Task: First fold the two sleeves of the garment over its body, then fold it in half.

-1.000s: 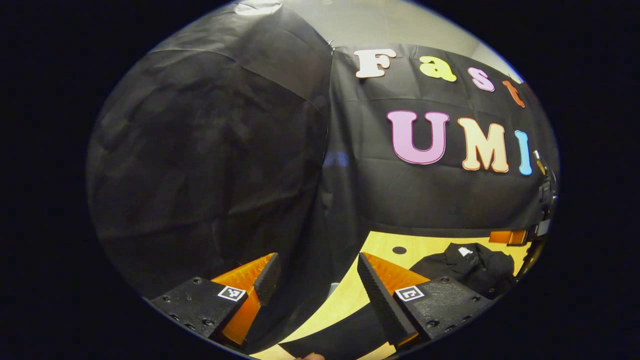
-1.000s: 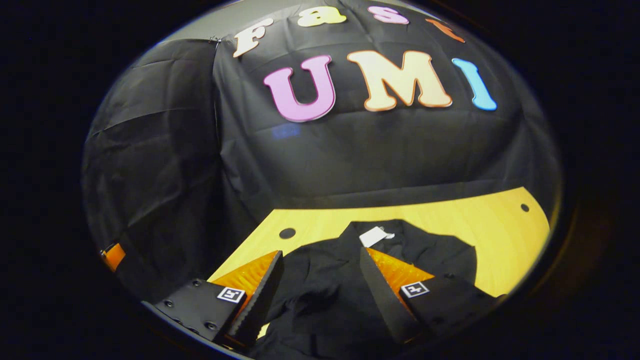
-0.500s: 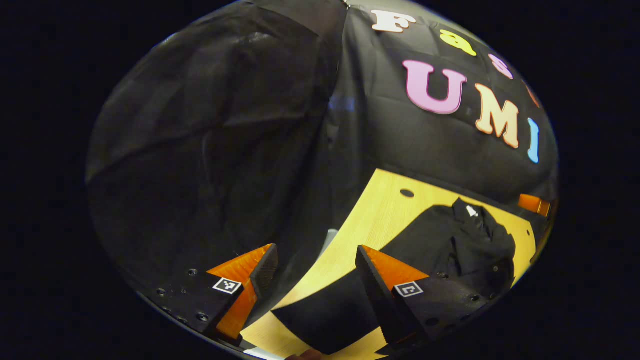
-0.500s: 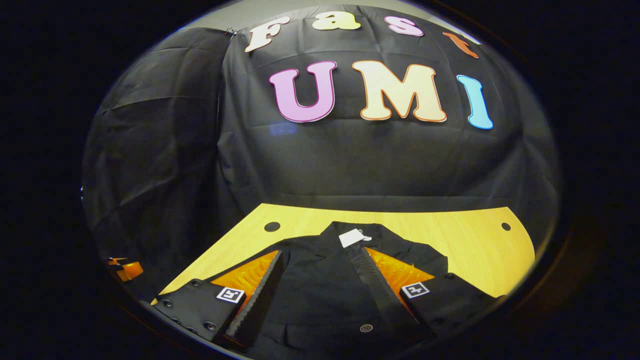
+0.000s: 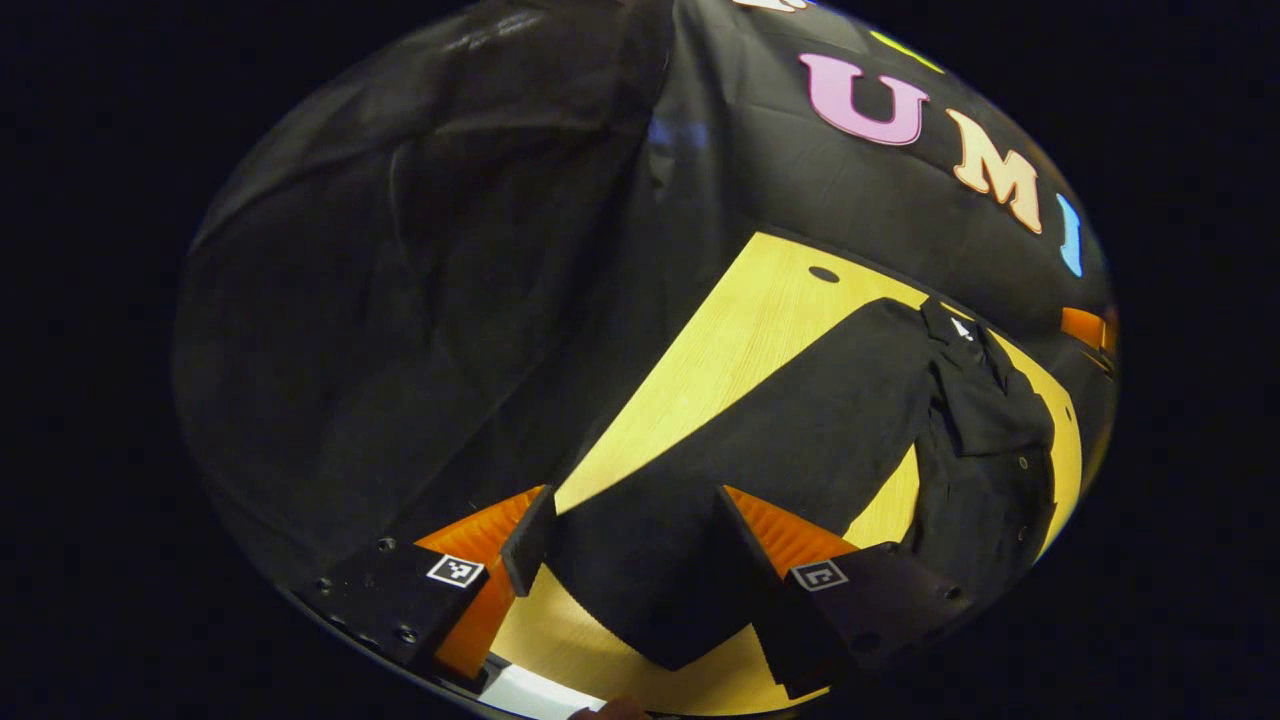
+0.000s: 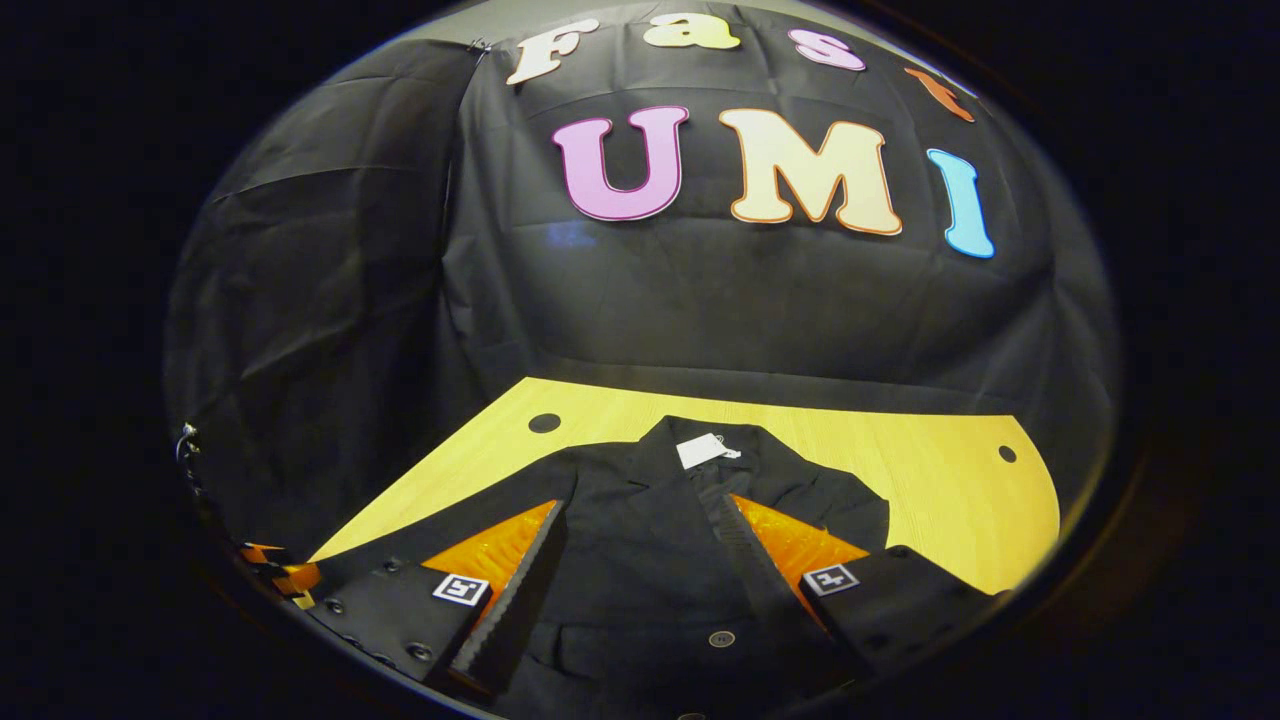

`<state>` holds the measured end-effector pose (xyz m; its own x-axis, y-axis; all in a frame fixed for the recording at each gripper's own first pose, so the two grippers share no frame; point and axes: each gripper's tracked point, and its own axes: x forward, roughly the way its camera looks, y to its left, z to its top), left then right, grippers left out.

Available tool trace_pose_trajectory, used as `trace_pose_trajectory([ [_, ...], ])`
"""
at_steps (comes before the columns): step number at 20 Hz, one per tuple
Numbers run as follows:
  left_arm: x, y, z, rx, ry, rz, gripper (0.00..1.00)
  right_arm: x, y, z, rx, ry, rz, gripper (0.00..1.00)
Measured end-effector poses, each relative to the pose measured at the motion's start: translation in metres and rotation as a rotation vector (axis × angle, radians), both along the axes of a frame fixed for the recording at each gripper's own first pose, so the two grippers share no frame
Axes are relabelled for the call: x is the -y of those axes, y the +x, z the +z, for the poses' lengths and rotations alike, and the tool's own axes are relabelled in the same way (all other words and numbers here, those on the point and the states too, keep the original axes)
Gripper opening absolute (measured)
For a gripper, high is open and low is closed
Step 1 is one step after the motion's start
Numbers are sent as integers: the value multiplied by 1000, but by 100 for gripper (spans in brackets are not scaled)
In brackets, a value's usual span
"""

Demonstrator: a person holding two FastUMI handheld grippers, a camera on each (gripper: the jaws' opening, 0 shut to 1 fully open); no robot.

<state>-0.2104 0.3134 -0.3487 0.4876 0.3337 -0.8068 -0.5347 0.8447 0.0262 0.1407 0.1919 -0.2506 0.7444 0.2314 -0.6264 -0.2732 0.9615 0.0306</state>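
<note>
A: What do I have in the left gripper view?

B: I see my left hand-held gripper [image 5: 635, 535] with its fingers spread, hanging over the cuff end of the black sleeve [image 5: 760, 450]. The cloth lies between the fingers, but they don't press on it. The sleeve runs out flat across the yellow tabletop [image 5: 730, 330] toward the garment [image 5: 985, 430], which lies farther off to the right with its collar toward the booth wall.

A: And over on the right?

B: In the right gripper view, my right hand-held gripper [image 6: 645, 560] is also spread wide, above the garment's front. Between the fingers I see the button placket, with one button [image 6: 720, 638] low down near the gripper. The collar, with a white tag [image 6: 700, 450], sits beyond the fingertips. I can't tell whether the fingers touch the cloth. Another gripper shows at the far left edge.
</note>
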Motion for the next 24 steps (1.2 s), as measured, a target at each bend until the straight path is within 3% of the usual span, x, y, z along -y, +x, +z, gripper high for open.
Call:
trace_pose_trajectory([
  [3,8,-14,-20,-50,-60,28,95,5,-3,2,2,-6,0,98],
  [8,7,-15,-24,-62,32,-52,96,17,-7,8,13,-6,-12,98],
  [12,28,-7,-15,-15,48,-133,39,30,-14,8,10,-10,-20,94],
  [14,31,-4,-14,-15,54,-134,9,37,-16,11,17,-8,-28,100],
  [15,30,0,-16,-16,45,-129,0,41,-18,13,21,-7,-32,98],
  [18,33,11,-4,17,-38,-80,0,55,-24,17,32,0,-41,94],
  [19,35,17,2,42,-49,-70,0,60,-27,17,33,1,-45,98],
  [22,35,46,25,113,-28,-81,0,75,-34,17,31,6,-55,94],
  [24,39,67,44,154,-11,-105,0,86,-40,17,28,17,-66,98],
])
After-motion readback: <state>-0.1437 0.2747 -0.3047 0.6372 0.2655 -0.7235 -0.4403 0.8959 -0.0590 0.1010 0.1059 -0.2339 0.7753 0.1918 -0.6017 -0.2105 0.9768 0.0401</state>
